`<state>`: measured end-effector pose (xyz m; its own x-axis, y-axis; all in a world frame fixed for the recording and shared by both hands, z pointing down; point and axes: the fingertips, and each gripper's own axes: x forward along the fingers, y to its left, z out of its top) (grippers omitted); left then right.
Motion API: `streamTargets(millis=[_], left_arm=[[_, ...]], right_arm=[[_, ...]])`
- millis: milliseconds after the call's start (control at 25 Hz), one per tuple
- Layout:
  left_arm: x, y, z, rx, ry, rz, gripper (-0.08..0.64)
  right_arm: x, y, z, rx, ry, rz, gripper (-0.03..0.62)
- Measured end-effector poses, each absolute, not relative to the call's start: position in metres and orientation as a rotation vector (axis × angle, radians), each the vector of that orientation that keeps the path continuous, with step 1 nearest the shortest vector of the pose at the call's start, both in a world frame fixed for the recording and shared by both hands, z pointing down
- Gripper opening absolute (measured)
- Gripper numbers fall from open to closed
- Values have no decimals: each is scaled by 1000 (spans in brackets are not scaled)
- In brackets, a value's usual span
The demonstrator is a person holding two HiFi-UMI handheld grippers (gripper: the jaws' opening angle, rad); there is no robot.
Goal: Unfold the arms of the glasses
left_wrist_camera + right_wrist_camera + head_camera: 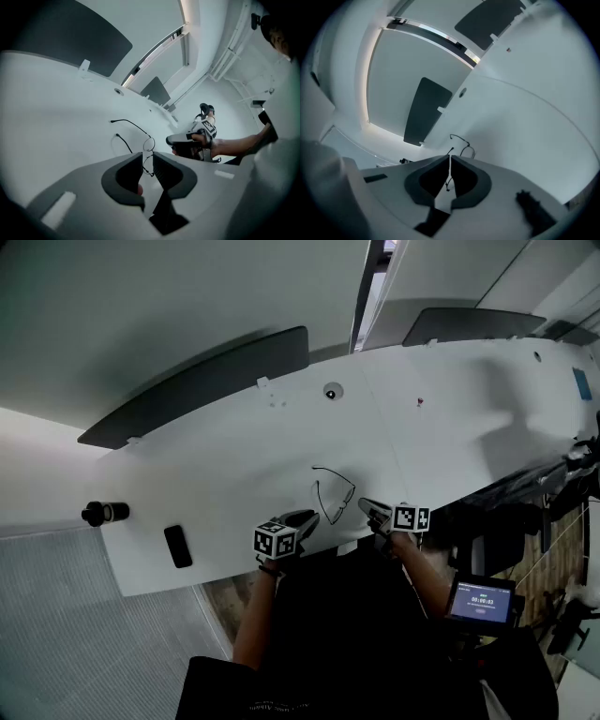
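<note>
On the table (234,446), a black cylinder (103,513) and a flat black block (176,546) lie near the left edge, well apart from the work. The left tool (309,517) points forward and down. Its jaws stand a narrow way apart, closed on the near lens rim of the glasses (334,495). This grip appears intended to anchor the frame so that it cannot slide while an arm is swung. The glasses rest on the table between the two tools. Both arms are spread away from the lenses, so the unfolding appears complete or nearly so. The right tool (367,507) is empty. Its jaws are drawn to a thin slit, and its tip sits just beside the frame without touching it.
</note>
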<state>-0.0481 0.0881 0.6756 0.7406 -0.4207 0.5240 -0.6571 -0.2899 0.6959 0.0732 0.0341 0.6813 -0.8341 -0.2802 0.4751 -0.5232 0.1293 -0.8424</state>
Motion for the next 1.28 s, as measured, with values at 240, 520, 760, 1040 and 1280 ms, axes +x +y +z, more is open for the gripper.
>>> streamTargets(millis=[240, 520, 760, 1040, 1280], left_arm=[[-59, 68, 673, 1951, -846, 269, 72], [-72, 65, 672, 1941, -855, 281, 71], [-76, 72, 675, 1927, -864, 294, 66], [-76, 78, 679, 1910, -843, 299, 66], [-76, 77, 680, 1901, -847, 290, 64]], right_arm=[[58, 36, 708, 733, -2146, 1821, 9], [42, 40, 724, 727, -2059, 1853, 9], [24, 38, 715, 716, -2073, 1911, 43], [17, 32, 718, 729, -2054, 1830, 55], [19, 30, 726, 741, -2035, 1641, 17]])
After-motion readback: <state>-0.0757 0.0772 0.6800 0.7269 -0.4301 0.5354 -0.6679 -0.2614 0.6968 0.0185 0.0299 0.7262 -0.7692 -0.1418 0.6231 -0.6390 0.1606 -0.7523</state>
